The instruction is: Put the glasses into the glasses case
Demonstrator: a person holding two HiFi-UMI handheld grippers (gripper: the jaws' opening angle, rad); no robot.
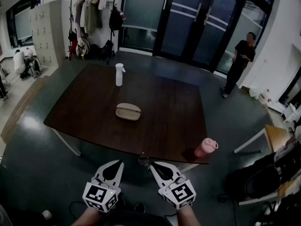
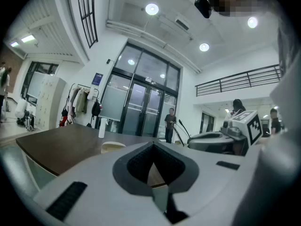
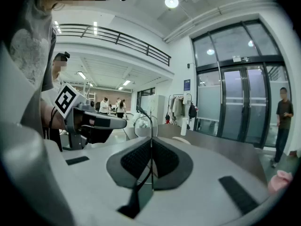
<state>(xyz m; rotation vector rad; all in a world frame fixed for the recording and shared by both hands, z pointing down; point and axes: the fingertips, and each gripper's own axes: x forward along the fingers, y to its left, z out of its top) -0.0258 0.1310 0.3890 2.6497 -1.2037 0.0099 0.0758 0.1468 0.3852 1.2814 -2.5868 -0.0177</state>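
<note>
Dark brown table (image 1: 169,121) on a grey floor, glass doors behind it. Count on the table: one beige glasses case (image 1: 128,111) near the middle, lid down; one white spray bottle (image 1: 119,74) upright beyond it, towards the far edge; one pink bottle (image 1: 205,148) at the near right corner. All three stand well apart.

Glasses (image 1: 144,160): one pair, off the table, in the air at the near edge, well apart from the case. The right gripper (image 1: 151,165) is clamped on them; in the right gripper view a thin temple arm runs between the closed pads and a clear lens (image 3: 142,126) stands just past the tips.

Left gripper (image 1: 119,165): just beside the right one, jaws drawn together at the tips, nothing between them.

Each gripper carries one cube with black-and-white square markers.

Background: one person (image 1: 240,60) in dark clothes by the doors, one coat rack (image 1: 91,13) with several coats, one bank of lockers (image 1: 46,29). A blue sign (image 2: 98,79) beside the doors is too small to read.
</note>
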